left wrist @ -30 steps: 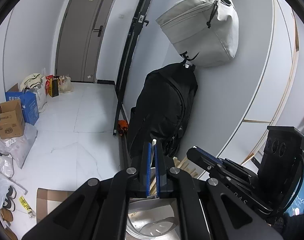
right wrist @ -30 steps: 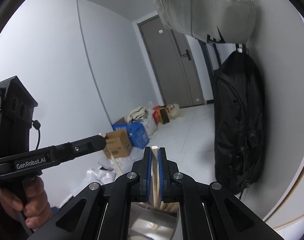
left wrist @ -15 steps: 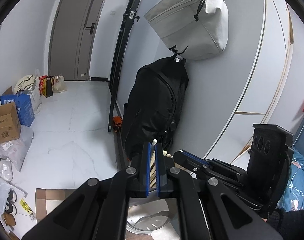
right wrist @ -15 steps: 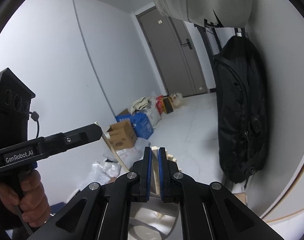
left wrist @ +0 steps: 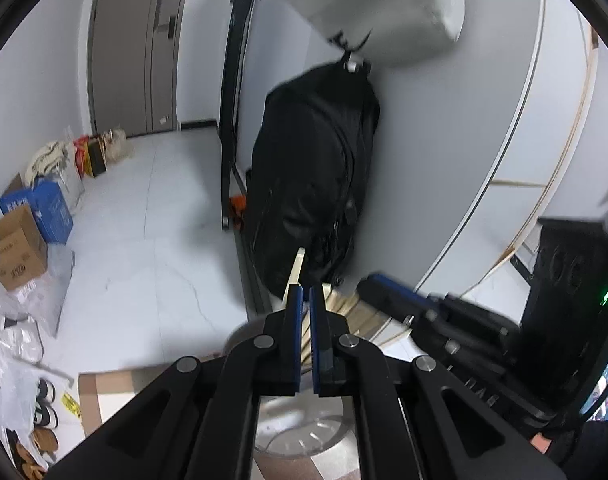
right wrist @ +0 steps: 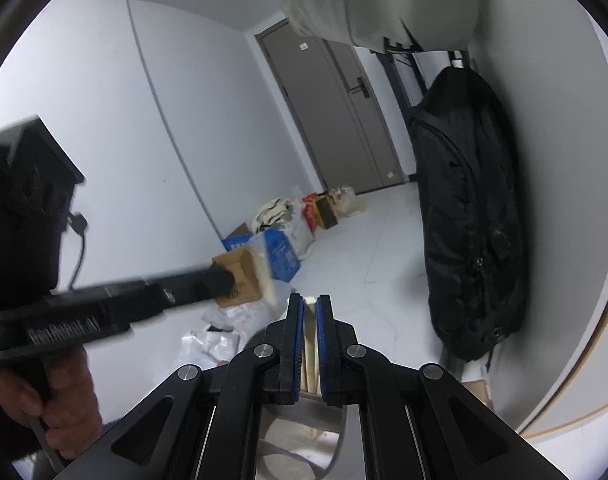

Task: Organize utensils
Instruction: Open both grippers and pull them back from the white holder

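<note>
Left wrist view, claw: left gripper (left wrist: 306,300) clenched on a single pale wooden chopstick (left wrist: 295,270), pads tight on its shaft.
Left wrist view, axis: chopstick runs forward and up out of the jaws, tip leaning slightly left against the black backpack (left wrist: 312,184).
Left wrist view, target: round metal container (left wrist: 304,436) directly below the jaws, on the table edge; more chopsticks (left wrist: 344,306) fanned just right of the claw.
Left wrist view, other hand: right gripper (left wrist: 400,300) near on the right, blurred.
Right wrist view, claw: right gripper (right wrist: 310,312) clamped on a few pale chopsticks (right wrist: 311,344) standing between the pads.
Right wrist view, axis: sticks roughly upright, lower ends reaching into the metal container (right wrist: 299,440) beneath.
Right wrist view, other hand: left gripper (right wrist: 223,280) close on the left, blurred, its stick (right wrist: 263,276) angled toward the container.
Look: plain light wood, slim, square-ended.
Judgement: left hand nearer to dropping its stick in; needs tilting upright over the rim.
</note>
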